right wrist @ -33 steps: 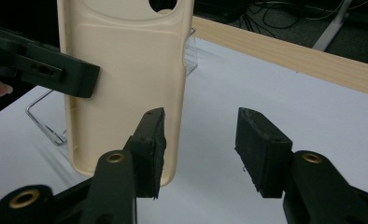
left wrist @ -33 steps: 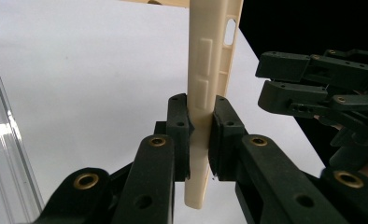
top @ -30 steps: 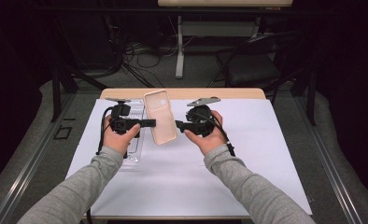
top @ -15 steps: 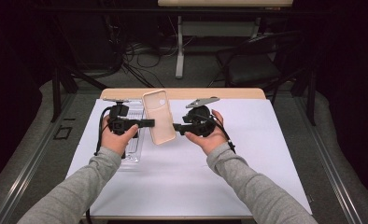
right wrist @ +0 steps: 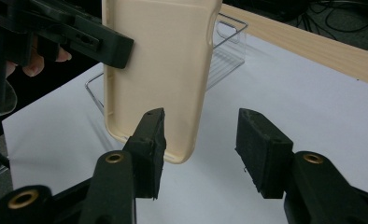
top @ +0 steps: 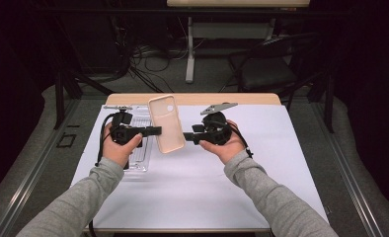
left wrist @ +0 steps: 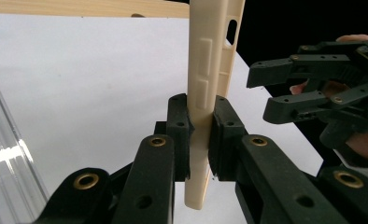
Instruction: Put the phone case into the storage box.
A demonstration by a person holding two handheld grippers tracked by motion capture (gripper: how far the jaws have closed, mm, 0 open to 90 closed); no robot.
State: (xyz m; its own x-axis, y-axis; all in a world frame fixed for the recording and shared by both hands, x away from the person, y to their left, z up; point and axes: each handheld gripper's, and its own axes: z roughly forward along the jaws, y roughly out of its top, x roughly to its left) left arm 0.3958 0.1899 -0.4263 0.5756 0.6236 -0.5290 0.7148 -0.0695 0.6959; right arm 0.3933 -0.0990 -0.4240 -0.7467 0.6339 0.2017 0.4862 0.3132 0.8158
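Beige phone case (top: 166,124) held upright above the white table (top: 261,163) in the high view, near table centre, tilted a bit. Left gripper (top: 155,131) comes in from 9 o'clock and pinches the case's left edge; right gripper (top: 186,137) sits at 3 o'clock of the case, tips just beside its lower right edge. Clear plastic tray (top: 137,163) lies on the table under the left hand, at 7 o'clock from the case

Left gripper view: jaws of left gripper (left wrist: 201,135) clamped tight on the case (left wrist: 210,70) edge-on, pads on both faces, grip low on the case's length. Right gripper (left wrist: 271,93) at 3 o'clock, jaws parted, nothing in them

Right gripper view: right gripper (right wrist: 201,140) wide open and empty, case (right wrist: 159,70) at 11 o'clock, its bottom corner just behind the left jaw and not between the pads. Tray (right wrist: 224,51) behind at 1 o'clock

Risk: single edge pinch on a thin flexible shell, so the case could pivot or slip out if the right gripper bumps it while closing. Closing now would likely miss or only clip the corner since the case sits off the jaw gap
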